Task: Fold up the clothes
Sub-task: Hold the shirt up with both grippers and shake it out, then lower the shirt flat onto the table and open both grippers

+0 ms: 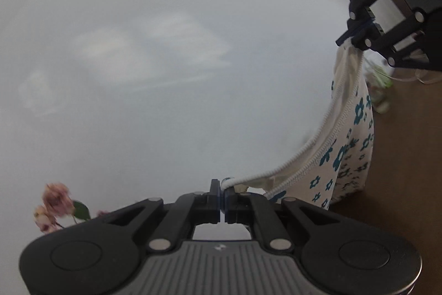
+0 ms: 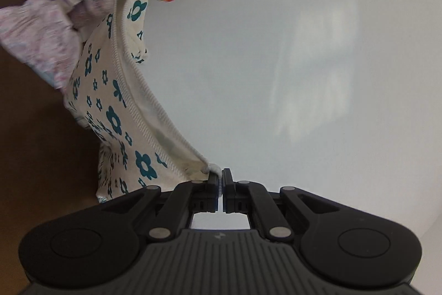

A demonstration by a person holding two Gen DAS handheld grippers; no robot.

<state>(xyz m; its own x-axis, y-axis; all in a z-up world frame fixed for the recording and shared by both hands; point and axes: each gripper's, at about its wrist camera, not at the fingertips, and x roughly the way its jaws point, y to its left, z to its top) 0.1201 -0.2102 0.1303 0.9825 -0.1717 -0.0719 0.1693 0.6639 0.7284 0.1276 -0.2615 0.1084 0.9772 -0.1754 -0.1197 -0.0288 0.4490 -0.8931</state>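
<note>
Grippers, left (image 1: 222, 194) and right (image 2: 220, 183), each clamp one floral garment (image 2: 110, 101); flowers (image 1: 55, 205) seemingly beyond.

The left gripper (image 1: 222, 192) is pinching the ribbed hem of a cream garment with teal flowers (image 1: 342, 154), fingers (image 1: 214, 188) closed tight on it. The right gripper (image 1: 352, 40) is gripping the other end up top, cloth sagging between them. Pink flowers (image 1: 55, 201) are poking in bottom left.

Pale wall (image 1: 165, 46), perhaps brown floor (image 1: 400, 156)
</note>
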